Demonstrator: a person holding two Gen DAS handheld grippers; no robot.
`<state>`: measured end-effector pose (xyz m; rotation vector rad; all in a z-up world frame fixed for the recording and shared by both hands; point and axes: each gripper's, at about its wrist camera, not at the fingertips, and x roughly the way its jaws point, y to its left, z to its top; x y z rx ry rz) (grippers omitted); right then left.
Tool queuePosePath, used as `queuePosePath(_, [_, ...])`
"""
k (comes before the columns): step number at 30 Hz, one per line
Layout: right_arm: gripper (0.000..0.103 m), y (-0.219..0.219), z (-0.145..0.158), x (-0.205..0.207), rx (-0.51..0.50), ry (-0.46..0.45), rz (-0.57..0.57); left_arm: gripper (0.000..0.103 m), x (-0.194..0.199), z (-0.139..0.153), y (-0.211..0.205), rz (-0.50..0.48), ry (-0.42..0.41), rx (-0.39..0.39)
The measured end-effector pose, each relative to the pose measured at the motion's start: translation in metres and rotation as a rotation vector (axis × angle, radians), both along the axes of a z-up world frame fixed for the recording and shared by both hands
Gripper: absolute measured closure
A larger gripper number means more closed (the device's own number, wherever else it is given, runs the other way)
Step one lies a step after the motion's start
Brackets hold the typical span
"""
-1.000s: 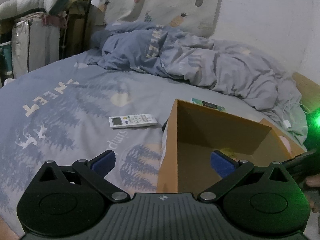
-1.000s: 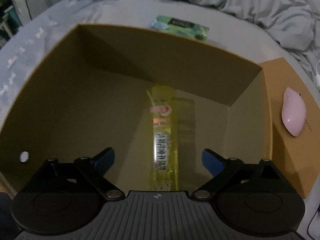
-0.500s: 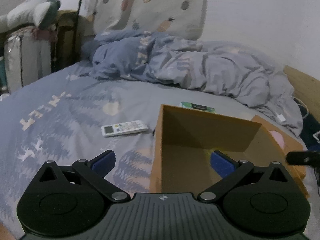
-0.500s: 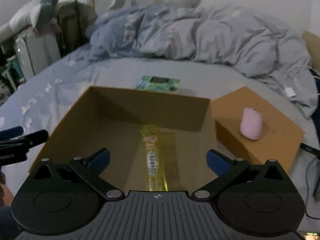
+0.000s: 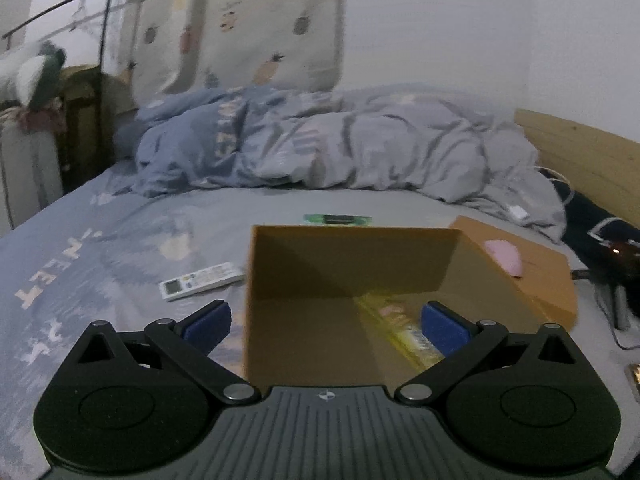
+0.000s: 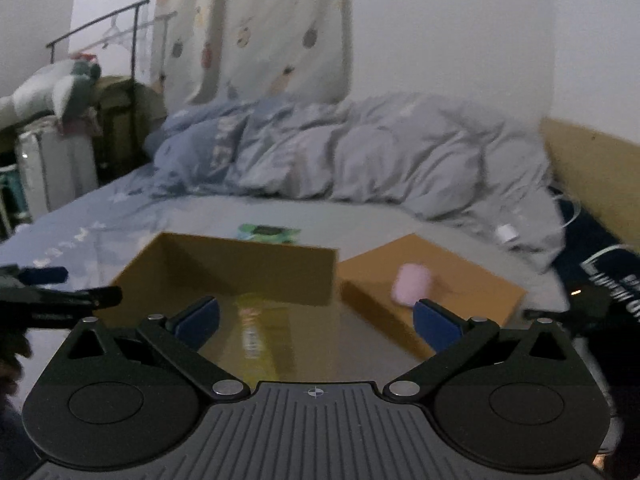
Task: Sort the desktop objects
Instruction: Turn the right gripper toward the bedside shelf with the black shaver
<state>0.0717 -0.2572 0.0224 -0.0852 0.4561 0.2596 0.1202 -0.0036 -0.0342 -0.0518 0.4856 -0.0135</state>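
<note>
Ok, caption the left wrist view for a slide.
Open left gripper above cardboard box holding a yellow package; remote on bedsheet.

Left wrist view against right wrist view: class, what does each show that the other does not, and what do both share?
Only the left wrist view shows the white remote control on the bedsheet. Only the right wrist view shows the other, left tongs at its left edge. Both show the open cardboard box holding a yellow packet, the pink mouse on the closed box, and the green packet behind.

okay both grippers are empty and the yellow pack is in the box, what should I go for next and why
Probably swing the right gripper, open and empty, toward the pink mouse on the closed cardboard lid. It lies nearest that side, outside the open box, while the remote lies to the box's left.
</note>
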Motion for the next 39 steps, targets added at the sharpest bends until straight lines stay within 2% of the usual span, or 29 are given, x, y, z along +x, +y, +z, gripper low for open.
queuePosePath(13, [0.0,-0.066,-0.034,-0.061,-0.014,-0.087,-0.139,0.0,-0.024,0.003,-0.053,-0.208,-0.06,0.023])
queuePosePath(19, [0.0,-0.083,-0.054,-0.06,-0.001,-0.047,-0.192,0.0,-0.031,0.0,-0.068,-0.264,-0.061,0.044])
queuePosePath(23, [0.0,-0.09,-0.053,-0.06,0.033,-0.04,-0.197,0.0,-0.032,-0.001,-0.074,-0.286,-0.065,0.056])
queuePosePath(30, [0.0,-0.089,-0.053,-0.06,0.03,-0.034,-0.2,0.0,-0.031,-0.005,-0.075,-0.29,-0.043,0.057])
queuePosePath(33, [0.0,-0.091,-0.052,-0.058,0.037,-0.017,-0.2,0.0,-0.028,-0.002,-0.076,-0.277,-0.021,0.021])
queuePosePath(39, [0.0,-0.115,-0.037,-0.059,0.072,-0.018,-0.265,0.0,-0.025,0.015,-0.104,-0.322,-0.057,0.013])
